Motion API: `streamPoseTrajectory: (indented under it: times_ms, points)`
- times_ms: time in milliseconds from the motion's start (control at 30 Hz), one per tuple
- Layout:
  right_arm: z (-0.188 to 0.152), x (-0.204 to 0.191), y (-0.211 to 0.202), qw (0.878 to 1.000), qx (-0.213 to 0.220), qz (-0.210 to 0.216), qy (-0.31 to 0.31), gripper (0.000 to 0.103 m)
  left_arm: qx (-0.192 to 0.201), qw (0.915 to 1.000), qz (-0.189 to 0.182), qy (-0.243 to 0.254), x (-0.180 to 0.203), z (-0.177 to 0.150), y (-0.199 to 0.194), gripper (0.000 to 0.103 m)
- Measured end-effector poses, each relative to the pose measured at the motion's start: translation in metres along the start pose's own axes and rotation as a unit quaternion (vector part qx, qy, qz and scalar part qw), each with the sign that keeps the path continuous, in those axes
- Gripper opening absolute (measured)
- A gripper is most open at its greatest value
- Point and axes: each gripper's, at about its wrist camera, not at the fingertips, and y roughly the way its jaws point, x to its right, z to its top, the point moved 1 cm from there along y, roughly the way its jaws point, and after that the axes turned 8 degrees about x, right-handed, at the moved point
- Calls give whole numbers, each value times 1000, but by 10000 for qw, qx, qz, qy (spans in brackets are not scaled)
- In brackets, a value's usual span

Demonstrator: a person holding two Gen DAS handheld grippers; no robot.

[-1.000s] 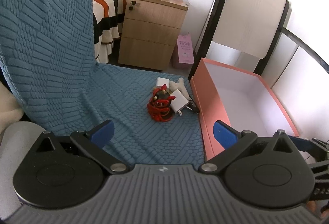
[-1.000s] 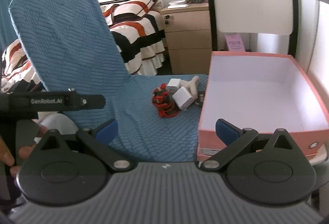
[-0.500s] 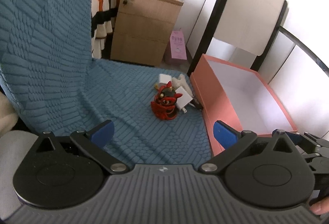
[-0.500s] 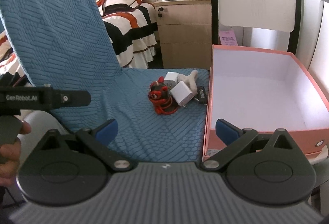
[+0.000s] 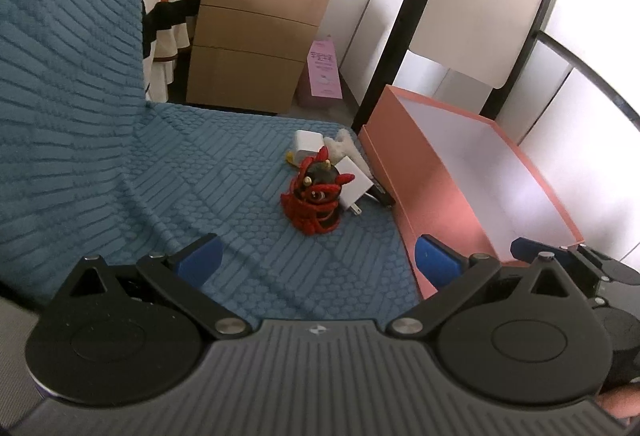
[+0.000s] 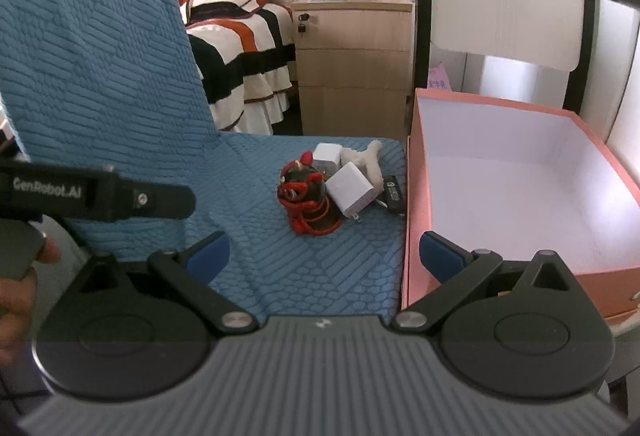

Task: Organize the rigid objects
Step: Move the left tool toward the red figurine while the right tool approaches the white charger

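Note:
A small heap lies on the blue textured chair seat (image 5: 224,172): a red and black figurine (image 5: 316,196) (image 6: 306,200), a white plug charger (image 5: 354,182) (image 6: 352,192), a second white block (image 5: 307,143) (image 6: 326,156), a fluffy white piece (image 6: 370,160) and a small black item (image 6: 394,194). Right of the heap stands an empty pink box (image 5: 476,188) (image 6: 520,188) with a white inside. My left gripper (image 5: 316,260) is open, short of the figurine. My right gripper (image 6: 324,254) is open too, near the seat's front and the box's corner.
The chair's tall blue backrest (image 6: 88,56) rises at the left. Behind it are a wooden drawer unit (image 5: 256,48), a striped bed (image 6: 244,48) and a second chair's pale back (image 5: 480,0). A hand (image 6: 24,276) holds the left gripper's handle.
Both grippers have moved forward toward the heap, so the figurine and charger look larger. Both stay open, and no object has shifted.

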Motion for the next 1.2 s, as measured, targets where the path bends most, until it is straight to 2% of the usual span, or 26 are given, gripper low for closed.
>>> streamPoseTrajectory:
  times_ms: [200,333,400,533,800,900,1200]
  points:
    - [-4,4,14,9999,-36,112,-114,101,16,9999,107,-35,-2,-6,30,103]
    - [-8,4,23,9992,-87,115,-371,89,-54,9997,155,-189,-3,-10,46,103]
    - [-9,3,27,9983,-30,126,-564,78,-31,9996,190,-215,-1,-10,52,103]
    - [-11,3,38,9967,65,211,-781,70,67,9995,205,-224,2,-13,60,103]
    - [-14,0,65,9941,257,201,-1030,67,-32,9988,228,-431,2,-9,82,103]
    - [-16,-4,76,9938,307,140,-1058,63,-72,9987,217,-452,0,-5,90,102]
    - [-25,-19,102,9868,327,-187,-1572,61,-292,9983,-86,-492,-7,8,127,99]
